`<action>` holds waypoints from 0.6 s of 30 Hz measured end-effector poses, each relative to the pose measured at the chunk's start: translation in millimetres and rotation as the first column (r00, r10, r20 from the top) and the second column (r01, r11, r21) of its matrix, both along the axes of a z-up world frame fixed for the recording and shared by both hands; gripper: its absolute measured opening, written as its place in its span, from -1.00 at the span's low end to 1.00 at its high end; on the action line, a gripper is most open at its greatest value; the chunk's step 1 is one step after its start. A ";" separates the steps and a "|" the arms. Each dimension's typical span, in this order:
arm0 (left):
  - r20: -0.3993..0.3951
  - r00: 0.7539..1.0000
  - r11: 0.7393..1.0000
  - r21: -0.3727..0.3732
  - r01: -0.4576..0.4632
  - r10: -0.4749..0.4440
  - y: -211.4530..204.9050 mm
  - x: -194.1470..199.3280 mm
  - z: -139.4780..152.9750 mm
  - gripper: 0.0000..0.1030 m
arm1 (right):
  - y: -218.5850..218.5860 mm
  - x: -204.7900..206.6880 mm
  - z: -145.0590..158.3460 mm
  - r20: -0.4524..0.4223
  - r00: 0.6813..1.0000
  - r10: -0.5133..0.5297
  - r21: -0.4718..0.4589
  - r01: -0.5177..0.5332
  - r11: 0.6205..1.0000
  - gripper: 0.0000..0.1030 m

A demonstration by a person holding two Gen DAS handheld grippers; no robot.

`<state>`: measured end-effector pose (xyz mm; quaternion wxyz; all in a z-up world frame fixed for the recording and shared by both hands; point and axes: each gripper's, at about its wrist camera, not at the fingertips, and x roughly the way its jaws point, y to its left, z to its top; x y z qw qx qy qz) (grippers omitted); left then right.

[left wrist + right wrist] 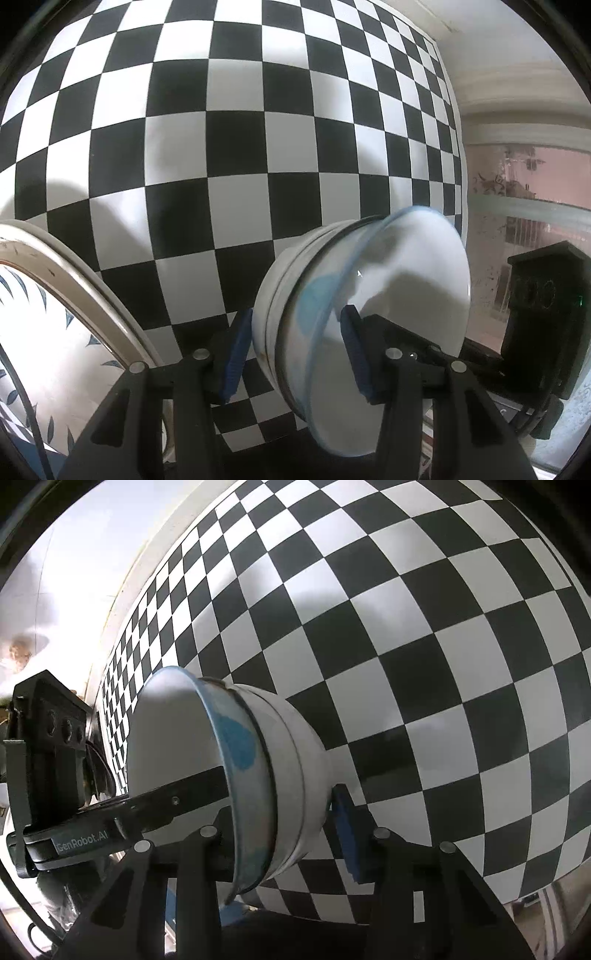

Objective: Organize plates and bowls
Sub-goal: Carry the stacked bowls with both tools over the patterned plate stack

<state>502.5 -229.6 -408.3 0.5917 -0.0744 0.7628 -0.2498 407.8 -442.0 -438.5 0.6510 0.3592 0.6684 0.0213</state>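
A stack of nested bowls (369, 317), a blue-rimmed bowl with blue patches set inside white bowls, sits between both grippers over the checkered cloth (236, 147). My left gripper (295, 354) is shut on the stack's wall, one blue pad inside the bowl and one outside. My right gripper (284, 830) grips the opposite wall of the same stack (258, 775), its right pad outside; the left finger is hidden by the bowl. A patterned plate (51, 332) with a cream rim and blue leaf marks lies at the left.
The other gripper's black body shows in each view: at the right (546, 314) and at the left (48, 746). The table's far edge (458, 122) meets a wall and window.
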 end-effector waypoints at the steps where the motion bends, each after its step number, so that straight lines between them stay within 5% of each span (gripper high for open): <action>1: 0.000 1.000 1.000 -0.003 -0.005 0.005 -1.5 0.8 0.4 -0.13 | 1.2 0.6 0.5 0.002 1.000 0.004 -0.002 -0.004 1.000 -0.18; 18: 0.061 0.997 0.998 -0.041 -0.050 0.052 26.0 15.2 27.3 -0.13 | 31.2 10.3 16.1 0.021 0.998 0.059 -0.037 -0.058 0.998 -0.30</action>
